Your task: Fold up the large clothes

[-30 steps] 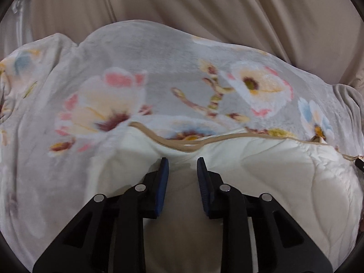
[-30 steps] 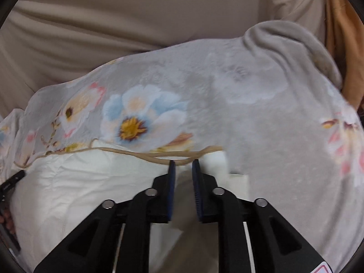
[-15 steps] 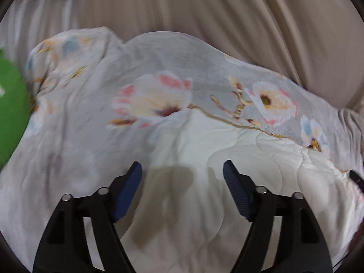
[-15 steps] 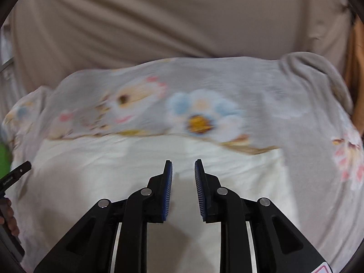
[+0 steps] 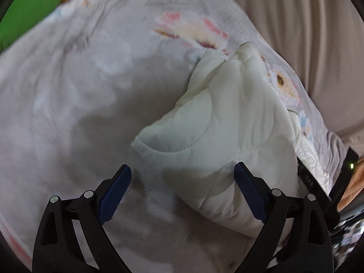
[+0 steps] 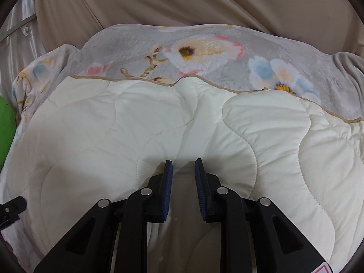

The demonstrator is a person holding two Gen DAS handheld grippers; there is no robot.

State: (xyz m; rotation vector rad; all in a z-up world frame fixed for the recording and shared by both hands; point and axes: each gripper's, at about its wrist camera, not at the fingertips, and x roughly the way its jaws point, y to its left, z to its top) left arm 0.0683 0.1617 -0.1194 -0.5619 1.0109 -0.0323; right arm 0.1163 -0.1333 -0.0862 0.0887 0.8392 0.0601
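Note:
A large quilted blanket lies folded, its cream underside (image 6: 159, 122) on top of its grey floral side (image 6: 204, 50). In the left wrist view the cream fold (image 5: 227, 122) lies to the right on the grey floral fabric (image 5: 79, 79). My left gripper (image 5: 182, 191) is wide open and empty, just above the corner of the cream fold. My right gripper (image 6: 183, 177) hovers over the cream side with its jaws a narrow gap apart and nothing between them. The tan piped edge (image 6: 204, 83) runs across the far side of the fold.
Beige draped fabric (image 6: 182, 2) hangs behind the blanket. A green object (image 5: 29, 6) sits at the far left, also in the right wrist view (image 6: 5, 125). The other gripper's black body (image 5: 318, 182) shows at the right edge of the left wrist view.
Both grippers let go of the blanket's piped edge and pulled back. The left gripper opened wide and swung left. The right gripper opened slightly and backed over the cream side.

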